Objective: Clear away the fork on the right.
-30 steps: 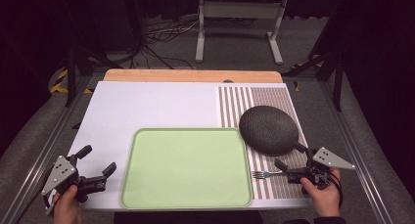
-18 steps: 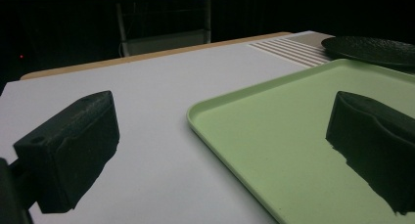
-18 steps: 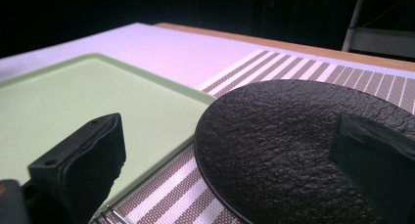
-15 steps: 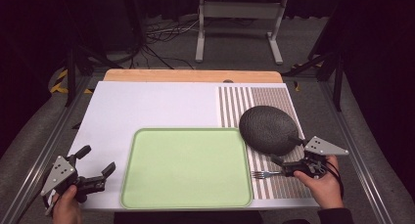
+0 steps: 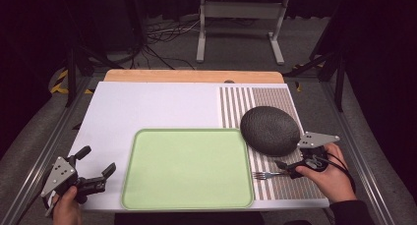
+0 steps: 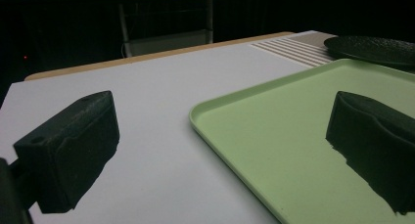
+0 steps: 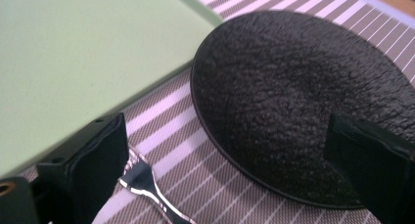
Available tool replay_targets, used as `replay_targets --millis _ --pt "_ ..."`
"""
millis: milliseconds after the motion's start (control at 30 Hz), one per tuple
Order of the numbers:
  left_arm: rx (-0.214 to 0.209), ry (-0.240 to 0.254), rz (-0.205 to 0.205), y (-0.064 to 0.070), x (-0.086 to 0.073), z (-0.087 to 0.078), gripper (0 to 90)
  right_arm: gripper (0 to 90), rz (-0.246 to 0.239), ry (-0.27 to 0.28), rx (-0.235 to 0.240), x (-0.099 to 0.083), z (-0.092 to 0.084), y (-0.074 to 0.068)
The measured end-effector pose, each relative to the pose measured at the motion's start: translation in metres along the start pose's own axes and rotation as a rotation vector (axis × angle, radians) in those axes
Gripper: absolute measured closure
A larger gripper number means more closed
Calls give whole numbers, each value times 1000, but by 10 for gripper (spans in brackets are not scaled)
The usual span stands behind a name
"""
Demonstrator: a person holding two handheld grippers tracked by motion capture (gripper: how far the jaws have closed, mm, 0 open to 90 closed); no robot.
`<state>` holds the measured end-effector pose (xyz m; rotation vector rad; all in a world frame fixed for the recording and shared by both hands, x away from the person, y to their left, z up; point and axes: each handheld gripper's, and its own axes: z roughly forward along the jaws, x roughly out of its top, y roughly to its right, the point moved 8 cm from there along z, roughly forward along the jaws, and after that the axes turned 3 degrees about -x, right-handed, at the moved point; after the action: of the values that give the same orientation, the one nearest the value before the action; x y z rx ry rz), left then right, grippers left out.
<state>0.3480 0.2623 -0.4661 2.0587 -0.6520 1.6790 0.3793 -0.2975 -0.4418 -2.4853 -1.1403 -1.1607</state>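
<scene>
A silver fork lies on the striped placemat, tines toward the pale green tray. Behind it sits a dark textured plate. My right gripper hovers open at the fork's handle end, just in front of the plate's near rim. In the right gripper view the fork lies beside the left jaw and the plate spreads between the jaws of that gripper. My left gripper is open with nothing between its jaws, left of the tray. In the left gripper view, the tray lies under its right jaw.
The white tabletop has a wooden strip along its far edge. A metal stand and cables lie on the floor beyond. Grey rails border the table on both sides.
My right gripper has shifted slightly forward and left, closer to the plate's rim above the fork handle. The left gripper has stayed where it was.
</scene>
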Motion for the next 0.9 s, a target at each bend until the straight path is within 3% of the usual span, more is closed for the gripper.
replay_targets --millis 200,533,733,900 --pt "1 1 -1 0 0 0 0 44 -78 -98 16 1 -2 0" --pt "1 -1 1 0 0 0 0 55 -141 -191 38 2 -2 0" --pt "1 -3 4 0 0 0 0 49 -222 -285 50 -3 1 1" --pt "0 -6 8 1 0 0 0 50 -260 -323 65 -6 3 0"
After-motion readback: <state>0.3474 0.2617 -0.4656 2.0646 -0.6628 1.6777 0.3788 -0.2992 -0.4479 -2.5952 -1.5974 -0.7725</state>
